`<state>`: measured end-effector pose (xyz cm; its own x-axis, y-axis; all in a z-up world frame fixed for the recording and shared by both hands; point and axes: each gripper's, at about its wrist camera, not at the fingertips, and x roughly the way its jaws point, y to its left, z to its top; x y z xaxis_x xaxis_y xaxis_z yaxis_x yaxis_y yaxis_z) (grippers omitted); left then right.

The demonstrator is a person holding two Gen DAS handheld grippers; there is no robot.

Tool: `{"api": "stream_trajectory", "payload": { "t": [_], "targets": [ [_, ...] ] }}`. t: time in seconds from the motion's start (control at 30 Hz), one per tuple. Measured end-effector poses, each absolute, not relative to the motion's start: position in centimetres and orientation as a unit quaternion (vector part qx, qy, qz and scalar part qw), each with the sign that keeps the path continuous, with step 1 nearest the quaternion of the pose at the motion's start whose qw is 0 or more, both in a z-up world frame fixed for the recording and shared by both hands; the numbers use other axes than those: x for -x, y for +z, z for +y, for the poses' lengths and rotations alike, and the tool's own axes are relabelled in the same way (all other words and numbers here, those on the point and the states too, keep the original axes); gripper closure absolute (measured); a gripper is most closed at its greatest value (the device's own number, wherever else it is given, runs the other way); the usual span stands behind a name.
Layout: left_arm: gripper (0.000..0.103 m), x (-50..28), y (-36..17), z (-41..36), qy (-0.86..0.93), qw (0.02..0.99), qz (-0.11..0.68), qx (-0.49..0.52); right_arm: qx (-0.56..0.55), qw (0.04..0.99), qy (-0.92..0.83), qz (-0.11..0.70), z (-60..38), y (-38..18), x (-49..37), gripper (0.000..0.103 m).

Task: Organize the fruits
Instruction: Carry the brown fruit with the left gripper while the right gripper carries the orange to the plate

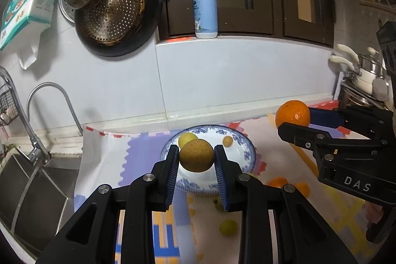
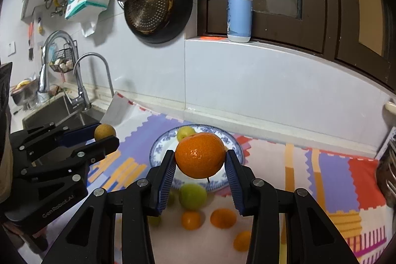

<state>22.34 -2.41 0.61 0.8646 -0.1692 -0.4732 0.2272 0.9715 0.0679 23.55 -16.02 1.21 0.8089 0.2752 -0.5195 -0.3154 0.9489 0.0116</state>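
Gripping longan (image 1: 196, 155): left gripper (image 1: 196, 156) | orange (image 2: 200, 155): right gripper (image 2: 200, 160) | patterned mat (image 2: 334, 170), kitchen counter

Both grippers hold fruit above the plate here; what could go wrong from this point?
1. The left gripper pinches the round brown fruit only at its fingertips; it may slip out.
2. The orange in the right gripper is also held at the tips, so it could roll free.
3. A drop onto the plate might bounce fruit onto the mat.
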Motion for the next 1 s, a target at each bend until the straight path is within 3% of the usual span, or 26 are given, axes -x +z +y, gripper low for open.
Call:
{"api": "stream_trajectory", "payload": {
  "t": [0.4,1.0],
  "targets": [
    [0.074,-29.9,-0.9,-2.8,-0.106,0.954,0.276,-0.05,0.034,0.939,0.168,0.298,-15.7,0.4,-30.6,0.061],
    [0.074,-38.9,-7.8,-3.5,-0.099,0.925,0.362,-0.066,0.044,0.883,0.199,0.423,-15.0,-7.8,-39.8,0.061]
  ]
}}
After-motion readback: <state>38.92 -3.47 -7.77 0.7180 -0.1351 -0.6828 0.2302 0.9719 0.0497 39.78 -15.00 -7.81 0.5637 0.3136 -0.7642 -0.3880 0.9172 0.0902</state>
